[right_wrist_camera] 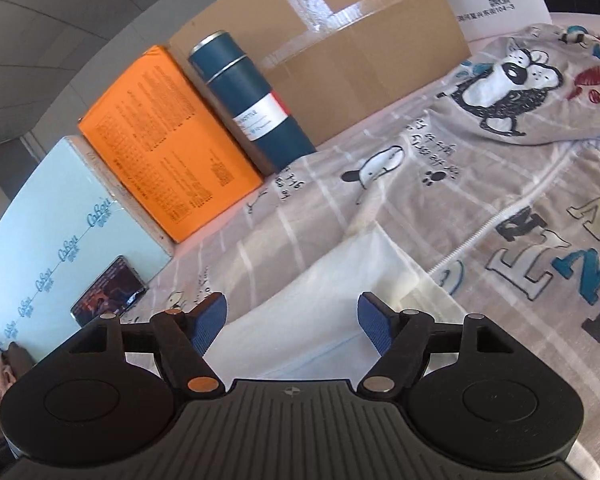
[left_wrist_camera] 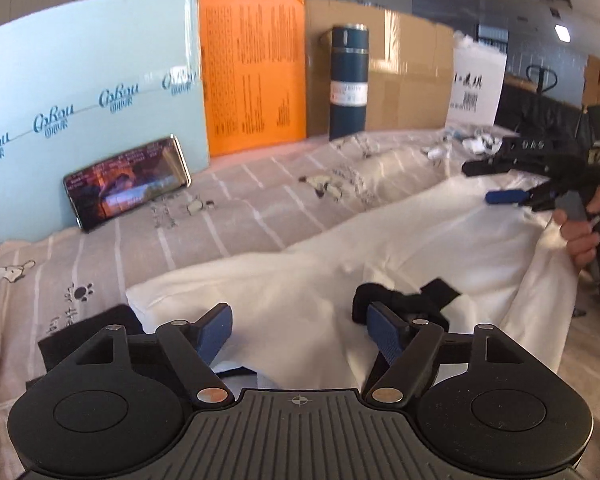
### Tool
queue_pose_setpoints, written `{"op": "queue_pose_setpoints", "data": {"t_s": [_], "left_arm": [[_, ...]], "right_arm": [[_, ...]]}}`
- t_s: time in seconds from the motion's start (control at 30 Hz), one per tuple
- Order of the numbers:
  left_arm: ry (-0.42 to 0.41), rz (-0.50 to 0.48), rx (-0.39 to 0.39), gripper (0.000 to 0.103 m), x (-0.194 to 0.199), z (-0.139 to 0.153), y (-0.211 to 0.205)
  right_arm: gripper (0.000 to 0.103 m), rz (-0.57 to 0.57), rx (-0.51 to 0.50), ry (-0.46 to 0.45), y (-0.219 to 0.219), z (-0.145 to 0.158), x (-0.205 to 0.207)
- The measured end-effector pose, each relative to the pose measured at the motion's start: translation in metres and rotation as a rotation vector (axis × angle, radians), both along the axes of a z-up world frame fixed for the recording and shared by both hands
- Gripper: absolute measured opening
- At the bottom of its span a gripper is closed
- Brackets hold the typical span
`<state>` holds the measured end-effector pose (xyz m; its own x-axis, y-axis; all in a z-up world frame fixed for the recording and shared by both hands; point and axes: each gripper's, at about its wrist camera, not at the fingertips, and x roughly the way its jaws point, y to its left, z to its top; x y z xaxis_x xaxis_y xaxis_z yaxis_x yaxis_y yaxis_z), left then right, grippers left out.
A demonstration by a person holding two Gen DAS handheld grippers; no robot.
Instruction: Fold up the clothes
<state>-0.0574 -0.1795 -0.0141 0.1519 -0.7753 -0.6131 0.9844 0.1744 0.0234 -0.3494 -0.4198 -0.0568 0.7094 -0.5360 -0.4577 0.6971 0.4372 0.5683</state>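
the left gripper [left_wrist_camera: 300, 330] and right gripper [right_wrist_camera: 292, 320] both hover with fingers spread wide, gripping nothing, above the white garment [left_wrist_camera: 380, 248] on the patterned bedsheet [left_wrist_camera: 240, 208].

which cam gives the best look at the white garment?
Left wrist. It shows the white garment spread wide across the bedding, with the open left gripper over its near edge and the right gripper above its far side. The right wrist view catches only one folded corner between its open fingers.
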Motion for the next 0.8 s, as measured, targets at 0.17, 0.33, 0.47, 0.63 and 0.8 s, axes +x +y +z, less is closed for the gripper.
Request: {"op": "queue_pose_setpoints", "data": {"t_s": [0.17, 0.33, 0.47, 0.63, 0.8], "left_arm": [[-0.023, 0.025, 0.021, 0.093, -0.002, -0.007, 0.000], [-0.135, 0.046, -0.055, 0.093, -0.014, 0.013, 0.011], [-0.166, 0.030, -0.171, 0.096, -0.035, 0.031, 0.021], [-0.175, -0.083, -0.225, 0.097, -0.082, 0.030, 0.008], [-0.214, -0.247, -0.182, 0.097, -0.135, 0.015, -0.020]], "right_arm": [[0.074, -0.002, 0.010, -0.020, -0.004, -0.006, -0.007], [0.077, 0.048, -0.013, -0.048, -0.001, 0.004, -0.013], [0.091, 0.181, -0.111, -0.080, -0.006, 0.025, -0.032], [0.093, 0.252, 0.015, -0.136, -0.054, 0.022, -0.055], [0.093, 0.328, 0.092, -0.101, -0.093, 0.002, -0.045]]}}
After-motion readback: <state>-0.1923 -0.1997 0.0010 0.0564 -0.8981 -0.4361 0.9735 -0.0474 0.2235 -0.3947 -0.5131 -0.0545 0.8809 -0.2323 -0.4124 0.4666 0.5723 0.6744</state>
